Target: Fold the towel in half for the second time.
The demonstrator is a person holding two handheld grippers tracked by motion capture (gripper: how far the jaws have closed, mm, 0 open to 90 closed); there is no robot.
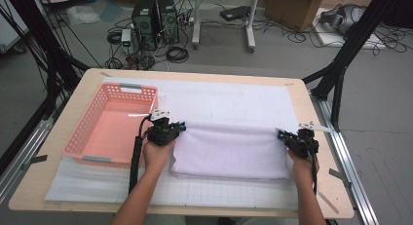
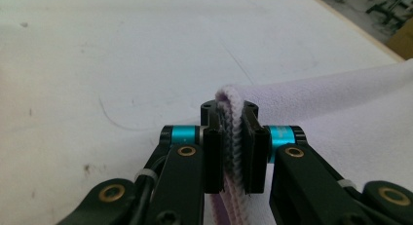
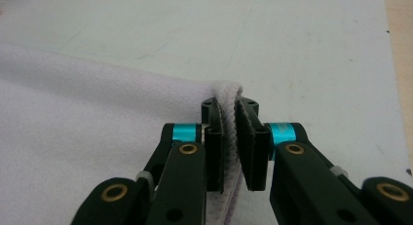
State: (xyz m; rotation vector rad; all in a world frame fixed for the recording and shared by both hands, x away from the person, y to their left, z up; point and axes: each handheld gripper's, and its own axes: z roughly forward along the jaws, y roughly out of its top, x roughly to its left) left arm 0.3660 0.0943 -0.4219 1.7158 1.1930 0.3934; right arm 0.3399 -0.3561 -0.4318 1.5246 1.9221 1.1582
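— Holding the towel [image 1: 229, 149] by both far corners, one in each gripper. Left gripper [image 1: 171, 127] is clamped on the far left corner, right gripper [image 1: 292, 137] on the far right corner.

— Jaws really pinching it, or just around it?

— Pinching. In my left gripper view the left gripper [image 2: 235, 137] has the pale lilac towel [image 2: 336, 113] edge squeezed flat between the black pads, folded layers showing between them. Same on the other side: right gripper [image 3: 235, 137] is shut tight on the towel [image 3: 87, 137] hem.

— Where's the towel lying?

— On the white mat [image 1: 234, 101] in the middle of the table [image 1: 311, 113], folded into a wide rectangle. Far edge runs straight between my two grippers, near edge sits closer to me. Corners at the jaws look slightly raised; the rest lies flat.

— Anything beside it?

— Pink basket [image 1: 97, 137] just left of the towel, beside my left hand [image 1: 157, 154]. Looks like nothing inside. My right hand [image 1: 303, 164] is near the table's right edge.

— Mat in the close views?

— Yes, bare white mat [image 2: 122, 64] beyond the left jaws, and mat [image 3: 292, 40] beyond the right ones.
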